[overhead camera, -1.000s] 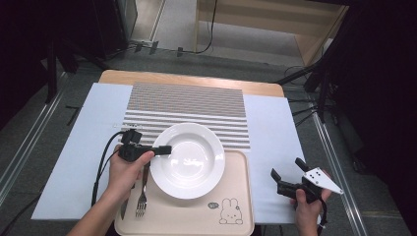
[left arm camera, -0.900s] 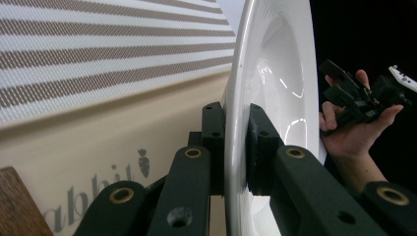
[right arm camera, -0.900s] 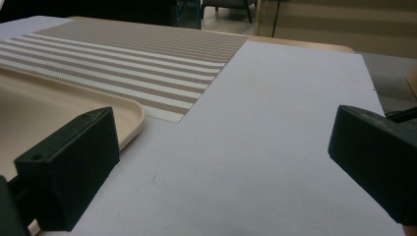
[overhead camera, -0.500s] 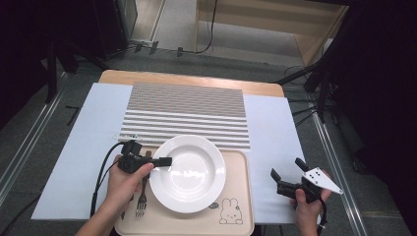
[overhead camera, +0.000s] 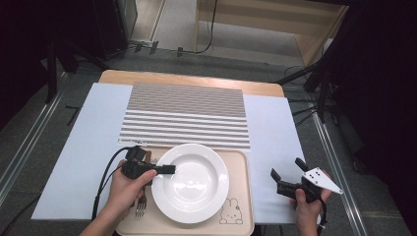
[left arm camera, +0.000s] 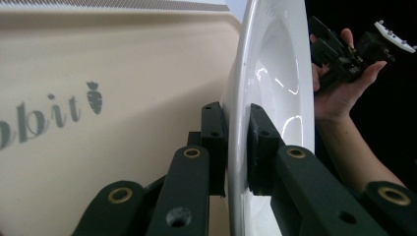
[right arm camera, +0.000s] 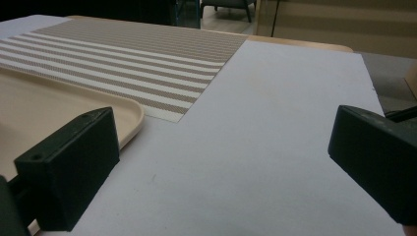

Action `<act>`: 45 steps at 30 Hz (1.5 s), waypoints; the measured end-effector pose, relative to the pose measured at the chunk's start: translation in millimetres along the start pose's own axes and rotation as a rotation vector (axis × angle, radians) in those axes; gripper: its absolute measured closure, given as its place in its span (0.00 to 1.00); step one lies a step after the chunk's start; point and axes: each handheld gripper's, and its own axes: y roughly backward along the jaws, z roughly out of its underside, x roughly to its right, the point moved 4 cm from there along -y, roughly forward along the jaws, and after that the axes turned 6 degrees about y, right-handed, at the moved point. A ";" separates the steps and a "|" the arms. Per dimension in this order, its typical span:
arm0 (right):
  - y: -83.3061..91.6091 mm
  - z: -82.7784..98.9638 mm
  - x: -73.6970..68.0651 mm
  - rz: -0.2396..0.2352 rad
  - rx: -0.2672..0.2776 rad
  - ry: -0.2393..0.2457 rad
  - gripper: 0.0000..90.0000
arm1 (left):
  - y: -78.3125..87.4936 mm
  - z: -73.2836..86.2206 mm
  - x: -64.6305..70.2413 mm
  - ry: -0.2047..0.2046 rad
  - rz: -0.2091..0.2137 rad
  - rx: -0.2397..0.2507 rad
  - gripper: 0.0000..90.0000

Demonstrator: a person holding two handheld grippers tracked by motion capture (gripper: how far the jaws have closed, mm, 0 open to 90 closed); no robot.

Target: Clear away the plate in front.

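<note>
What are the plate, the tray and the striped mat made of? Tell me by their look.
Plate: glazed ceramic, most likely; white and glossy, with sharp highlights in the left gripper view.
Tray: probably plastic; smooth matte beige with rounded corners and a printed rabbit.
Striped mat: looks like woven vinyl or fabric; a fine weave shows in the right gripper view.

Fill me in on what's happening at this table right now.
A person works with a gripper in each hand. The left gripper is clamped on the rim of a white plate, one jaw on each side of the edge, over a beige tray that has a fork on its left side. The right gripper is off to the right of the tray with its jaws open and nothing between them. A striped placemat lies beyond the tray.
</note>
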 end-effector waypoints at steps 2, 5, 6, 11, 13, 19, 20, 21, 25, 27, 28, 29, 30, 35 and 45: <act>0.0 0.0 0.0 0.000 0.000 0.000 0.00 | -1.6 1.4 -1.3 0.004 -0.010 -0.009 0.87; 0.0 0.1 0.0 0.000 0.000 0.000 0.00 | -3.6 2.9 -3.7 0.001 -0.036 -0.022 0.87; -0.1 0.1 0.0 0.000 0.000 -0.001 0.00 | -4.3 3.4 -4.3 0.002 -0.044 -0.028 0.87; -0.4 0.2 0.0 0.002 -0.002 0.000 0.00 | -6.7 3.2 -7.7 0.002 -0.088 -0.050 0.89; -0.4 0.2 -0.1 0.002 -0.003 0.000 0.00 | -7.8 2.7 -9.6 0.002 -0.103 -0.058 0.88; -0.6 0.3 0.0 0.001 -0.003 0.000 0.00 | -8.2 3.2 -9.8 -0.052 -0.183 -0.095 0.82; -0.6 0.3 0.0 0.002 -0.004 0.001 0.00 | -8.6 3.5 -10.5 -0.059 -0.199 -0.099 0.82; -0.7 0.3 0.0 0.002 -0.004 0.001 0.00 | -9.0 3.9 -10.9 -0.070 -0.213 -0.099 0.82; -0.4 0.2 0.2 0.001 -0.002 0.001 0.00 | -8.6 3.4 -11.3 -0.108 -0.296 -0.081 0.71; -0.5 0.3 0.2 0.001 -0.003 -0.001 0.00 | -6.9 1.1 -12.4 -0.123 -0.344 -0.059 0.60; -0.7 0.3 0.2 0.002 -0.002 0.001 0.00 | -5.7 -0.4 -12.5 -0.133 -0.357 -0.040 0.58; -0.7 0.3 0.0 0.002 -0.004 0.001 0.00 | -4.1 -2.4 -12.0 -0.140 -0.356 -0.021 0.58; -0.8 0.3 0.1 0.002 -0.004 0.004 0.00 | -3.3 -3.9 -11.3 -0.150 -0.370 -0.004 0.57; -0.8 0.3 0.1 0.003 -0.005 0.003 0.00 | -4.9 -7.1 -9.3 -0.196 -0.420 0.016 0.63; -0.9 0.3 0.0 0.004 -0.006 0.004 0.00 | -3.9 -2.0 -8.7 -0.173 -0.376 0.002 0.70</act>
